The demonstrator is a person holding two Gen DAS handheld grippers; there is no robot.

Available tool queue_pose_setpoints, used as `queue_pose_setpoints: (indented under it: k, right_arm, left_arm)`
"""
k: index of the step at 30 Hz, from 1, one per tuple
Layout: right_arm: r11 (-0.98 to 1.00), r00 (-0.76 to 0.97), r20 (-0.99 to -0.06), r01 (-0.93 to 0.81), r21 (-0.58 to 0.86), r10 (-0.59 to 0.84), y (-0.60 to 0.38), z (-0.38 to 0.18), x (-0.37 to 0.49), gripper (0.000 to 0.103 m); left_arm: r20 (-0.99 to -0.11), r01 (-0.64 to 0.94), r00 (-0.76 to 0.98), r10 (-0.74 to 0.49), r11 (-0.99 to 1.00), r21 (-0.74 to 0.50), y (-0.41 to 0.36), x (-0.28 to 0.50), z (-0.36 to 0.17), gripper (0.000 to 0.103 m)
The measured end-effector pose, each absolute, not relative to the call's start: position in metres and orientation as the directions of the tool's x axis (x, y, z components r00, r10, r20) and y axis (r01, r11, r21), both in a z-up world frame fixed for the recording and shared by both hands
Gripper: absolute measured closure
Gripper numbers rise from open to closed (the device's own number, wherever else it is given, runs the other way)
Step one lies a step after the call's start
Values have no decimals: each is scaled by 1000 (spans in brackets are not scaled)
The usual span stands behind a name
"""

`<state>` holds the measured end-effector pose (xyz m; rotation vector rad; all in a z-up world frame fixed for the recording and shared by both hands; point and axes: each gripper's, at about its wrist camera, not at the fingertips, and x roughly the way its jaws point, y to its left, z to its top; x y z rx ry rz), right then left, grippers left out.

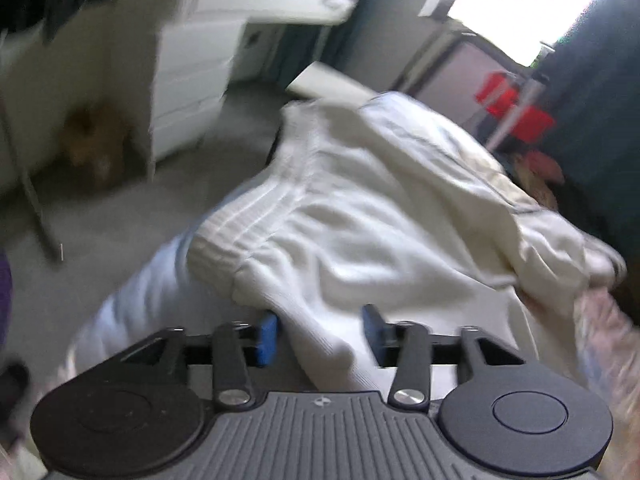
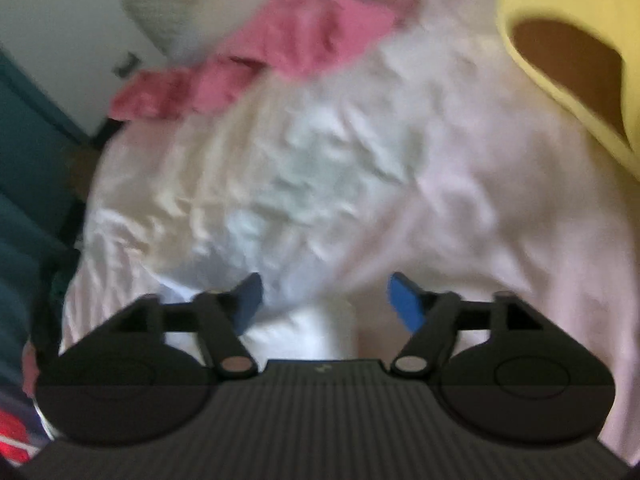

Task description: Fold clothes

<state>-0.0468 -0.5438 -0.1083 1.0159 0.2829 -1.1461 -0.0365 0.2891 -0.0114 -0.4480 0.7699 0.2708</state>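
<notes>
The white garment (image 1: 380,216) lies rumpled and unfolded, so your folding looks barely begun. Beyond it, pink clothes (image 2: 280,52) wait. Your left tongs (image 1: 320,336) straddle its fabric, seemingly unclamped; your right tongs (image 2: 324,300) gape wide.

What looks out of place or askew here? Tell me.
The white ribbed-waistband garment lies bunched and crumpled, not flat, a fold between the left gripper jaws. A crumpled pink cloth lies beyond it.
</notes>
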Motion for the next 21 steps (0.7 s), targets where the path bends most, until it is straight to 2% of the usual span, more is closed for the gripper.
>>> queue_pose_setpoints:
  k: [4,10,13,16,18,21]
  right_arm:
    - [234,532,-608,833,501,-590,-528,-94,-16,29]
    - [408,648,-596,761,504,-473,-489,-85,8,29]
    - [431,669,-589,743,513,-452,-476,-79,8,29]
    - [419,683,-572,731,539,-455,-480,-75,4,29]
    - [393,686,-555,726,564,-471,-486,-74,-2,28]
    - [337,711,-534,695,636,-458,-501,-80,-17,28]
  left_arm:
    - [-667,-273,741,83,944,-186,230,-24,10,35]
    - [-632,62,761,-148,986,-156,103,31,20,31]
    - [-620,263,730,-289,955,-135,23,64,13,28]
    - [-636,435,635,-439,883,-175,-58,100,-7,28]
    - [-650,501,562,-511,836,-224,-106,124,-22,28]
    - [-669,556,502,-548,797,-236,-175,157,-44,28]
